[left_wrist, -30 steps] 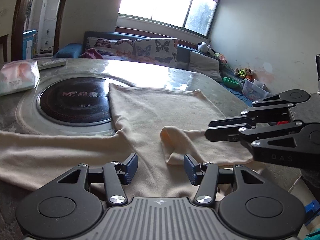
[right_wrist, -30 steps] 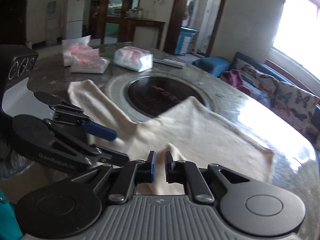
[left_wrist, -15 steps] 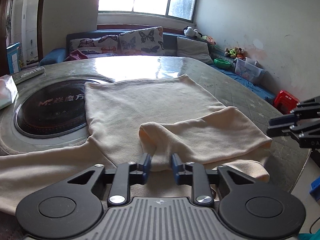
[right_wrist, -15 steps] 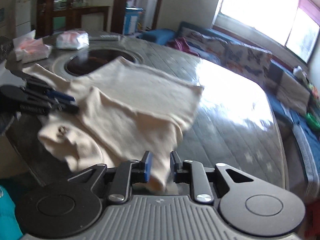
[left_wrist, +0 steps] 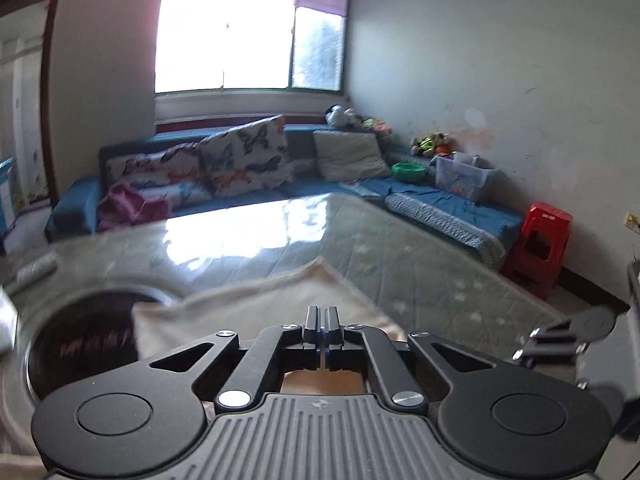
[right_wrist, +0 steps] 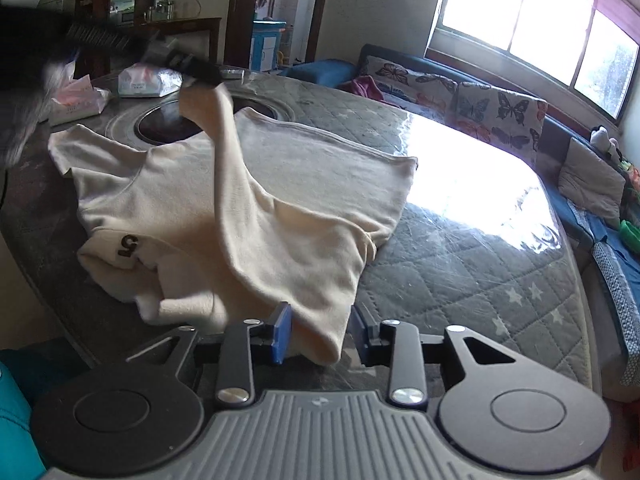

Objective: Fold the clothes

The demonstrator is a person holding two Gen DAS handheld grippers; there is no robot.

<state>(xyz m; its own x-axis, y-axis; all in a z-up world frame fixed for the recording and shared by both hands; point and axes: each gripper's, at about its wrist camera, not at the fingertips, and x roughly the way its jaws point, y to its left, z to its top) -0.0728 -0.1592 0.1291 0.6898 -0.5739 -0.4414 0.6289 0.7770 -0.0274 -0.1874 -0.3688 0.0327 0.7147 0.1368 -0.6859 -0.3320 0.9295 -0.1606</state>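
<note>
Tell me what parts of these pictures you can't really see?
- Left wrist view: the left gripper hides where it pinches the shirt; the table is blurred.
- Right wrist view: the left gripper is a dark blur.
- Right wrist view: the shirt's near edge sits behind the right gripper.

A cream long-sleeved top (right_wrist: pixel 280 184) lies spread on the round table, body flat with its hem toward the sofa side and a dark numeral 5 printed near the bunched collar at the near edge. One sleeve is lifted off the body into a taut strip rising toward the far side, while its other fold droops over the near edge
</note>
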